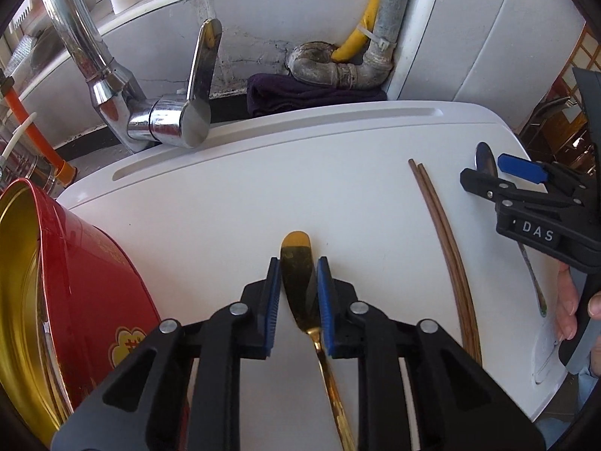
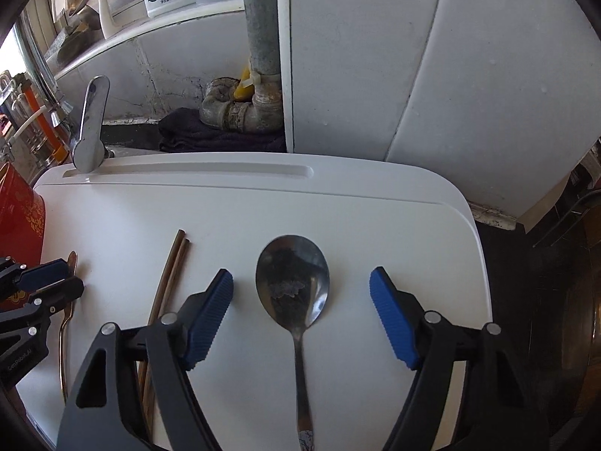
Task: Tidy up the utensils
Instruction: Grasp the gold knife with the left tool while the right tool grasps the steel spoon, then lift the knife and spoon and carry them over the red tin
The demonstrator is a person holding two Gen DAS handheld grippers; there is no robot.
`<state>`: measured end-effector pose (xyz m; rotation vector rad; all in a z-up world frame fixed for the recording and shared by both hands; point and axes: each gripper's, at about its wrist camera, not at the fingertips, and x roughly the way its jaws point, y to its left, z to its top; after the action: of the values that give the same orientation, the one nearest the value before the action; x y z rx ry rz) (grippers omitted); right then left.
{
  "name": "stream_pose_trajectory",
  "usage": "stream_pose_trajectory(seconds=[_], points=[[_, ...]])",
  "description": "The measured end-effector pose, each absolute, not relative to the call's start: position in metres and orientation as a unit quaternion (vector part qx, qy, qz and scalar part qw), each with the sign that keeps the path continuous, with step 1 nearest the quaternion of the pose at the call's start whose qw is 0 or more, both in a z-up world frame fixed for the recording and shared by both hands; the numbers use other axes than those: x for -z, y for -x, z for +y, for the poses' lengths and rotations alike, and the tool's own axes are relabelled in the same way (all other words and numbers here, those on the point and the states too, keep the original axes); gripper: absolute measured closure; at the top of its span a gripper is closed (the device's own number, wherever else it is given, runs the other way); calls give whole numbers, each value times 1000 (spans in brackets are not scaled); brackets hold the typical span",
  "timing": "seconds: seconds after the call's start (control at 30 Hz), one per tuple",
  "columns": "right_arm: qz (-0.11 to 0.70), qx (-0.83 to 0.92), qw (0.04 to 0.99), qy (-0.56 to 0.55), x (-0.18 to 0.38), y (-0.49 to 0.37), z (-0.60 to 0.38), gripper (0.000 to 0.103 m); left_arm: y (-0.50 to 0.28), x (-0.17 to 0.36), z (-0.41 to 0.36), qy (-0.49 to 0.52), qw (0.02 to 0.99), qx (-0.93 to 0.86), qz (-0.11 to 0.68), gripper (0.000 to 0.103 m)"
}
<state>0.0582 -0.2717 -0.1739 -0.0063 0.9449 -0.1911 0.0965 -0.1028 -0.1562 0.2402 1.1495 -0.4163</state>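
Note:
A gold spoon (image 1: 296, 274) lies on the white board (image 1: 225, 203), turned on its edge. My left gripper (image 1: 298, 300) is shut on the gold spoon's bowl, its blue pads (image 1: 272, 300) against both sides. A silver spoon (image 2: 293, 278) lies on the board (image 2: 375, 210) between the wide-open fingers of my right gripper (image 2: 300, 315), which hovers above it and touches nothing. A pair of brown chopsticks (image 1: 447, 240) lies between the two spoons; it also shows in the right wrist view (image 2: 169, 278). The right gripper (image 1: 503, 176) shows at the right of the left wrist view.
A red tin with a gold inside (image 1: 56, 300) stands at the board's left edge. A chrome tap (image 1: 165, 112) rises behind the board. A dark cloth (image 1: 300, 94) and pipes (image 1: 357, 64) sit by the tiled wall. The board's right edge (image 2: 480, 263) drops off.

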Motion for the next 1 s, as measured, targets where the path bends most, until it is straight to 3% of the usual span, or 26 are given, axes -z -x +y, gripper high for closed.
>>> stream_pose_trajectory(seconds=[0.03,1.0], points=[[456,95,885,1,172,-58,-273,65,-97,156,-101,-104,813,193,539,85],[400,79,908,-102,129,25,-292,65,-56,101,-80,-14,833,238,500,85]])
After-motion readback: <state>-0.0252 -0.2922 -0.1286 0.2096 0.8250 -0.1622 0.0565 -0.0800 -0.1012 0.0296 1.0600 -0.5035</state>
